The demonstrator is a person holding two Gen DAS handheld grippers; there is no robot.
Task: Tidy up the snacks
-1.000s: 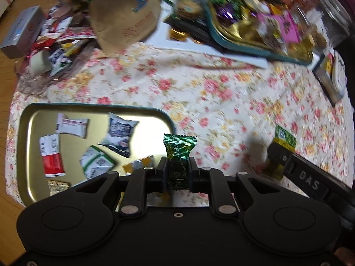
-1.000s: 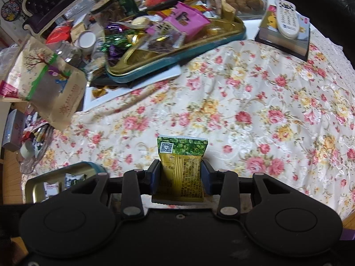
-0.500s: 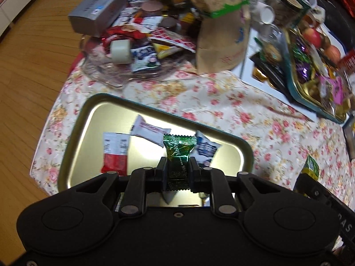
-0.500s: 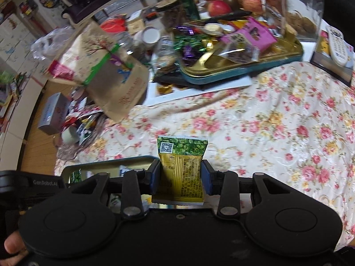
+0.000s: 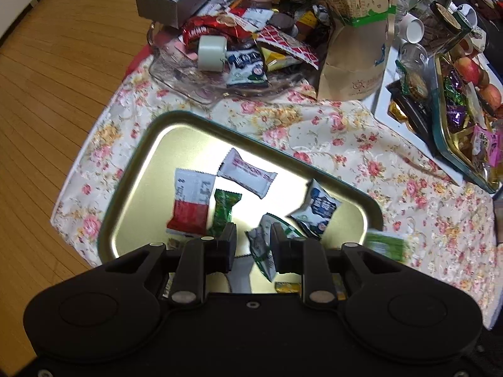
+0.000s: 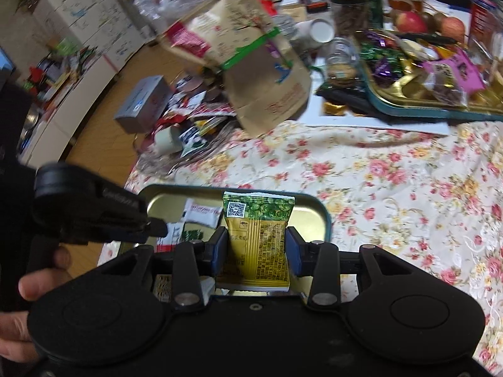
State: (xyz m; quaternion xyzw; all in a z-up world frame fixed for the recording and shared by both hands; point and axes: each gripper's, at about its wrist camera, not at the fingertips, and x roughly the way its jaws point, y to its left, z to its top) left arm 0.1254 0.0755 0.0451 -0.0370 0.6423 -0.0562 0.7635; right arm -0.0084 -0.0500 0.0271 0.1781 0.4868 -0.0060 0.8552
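Note:
A gold tray [image 5: 135, 188] with a teal rim lies on the flowered cloth and holds several snack packets. My left gripper [image 5: 251, 242] hangs over it, open and empty. The green candy [image 5: 223, 212] lies in the tray just ahead of its left finger, beside a red and white packet [image 5: 191, 204]. My right gripper [image 6: 256, 246] is shut on a green and yellow snack packet [image 6: 257, 238] and holds it over the tray's near right part [image 6: 317, 216]. The left gripper shows at the left of the right wrist view [image 6: 103, 216].
A glass dish [image 5: 188, 84] heaped with snacks and a tape roll stands behind the tray. A brown paper bag [image 5: 355, 40] stands at the back. A second tray [image 6: 418, 100] full of sweets, with jars and apples, is far right. Wooden floor lies left.
My left gripper has moved over the tray, opened, and the green candy has dropped into the tray. My right gripper has come over the tray with its packet.

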